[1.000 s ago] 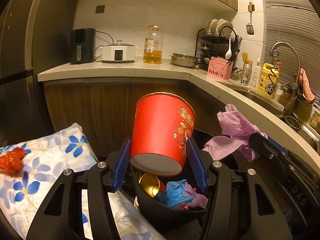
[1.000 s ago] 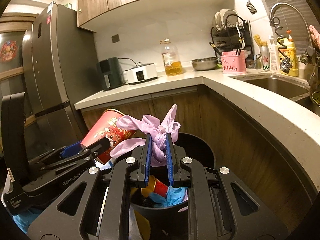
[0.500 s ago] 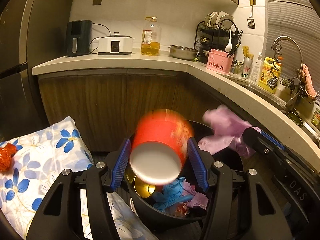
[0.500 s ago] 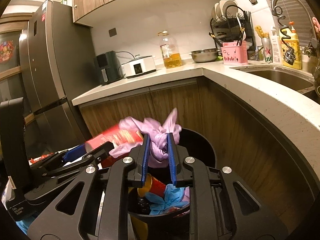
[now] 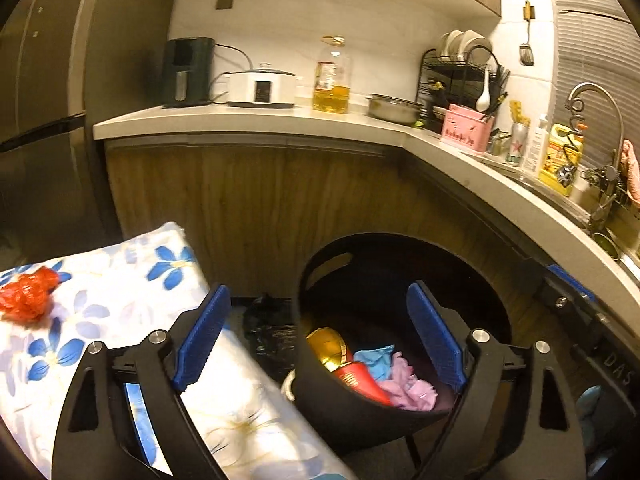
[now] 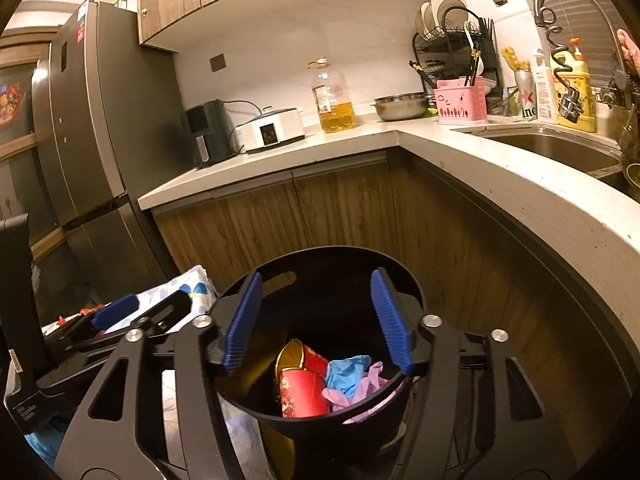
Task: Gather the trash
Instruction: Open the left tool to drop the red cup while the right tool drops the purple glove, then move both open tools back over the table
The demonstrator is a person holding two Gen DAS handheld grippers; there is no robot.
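Note:
A black round bin [image 5: 320,276] [image 6: 344,256] stands on the floor by the wooden cabinets. Inside it lie a red paper cup [image 5: 362,380] [image 6: 302,394], a purple crumpled bag [image 5: 408,384] [image 6: 360,384] and blue trash [image 5: 376,356] [image 6: 346,366]. My left gripper [image 5: 320,336] is open and empty above the bin's left rim. My right gripper [image 6: 318,320] is open and empty above the bin's mouth. A red crumpled wrapper [image 5: 26,298] lies on the floral cloth [image 5: 100,288] at the left.
A black plastic bag [image 5: 268,328] lies on the floor between the cloth and the bin. The counter [image 6: 480,160] curves around to the right with a sink [image 6: 552,148]. A fridge [image 6: 88,140] stands at the left.
My left gripper opened and the red cup dropped into the bin. My right gripper opened and the purple bag dropped into the bin. Both grippers now stand wide open.

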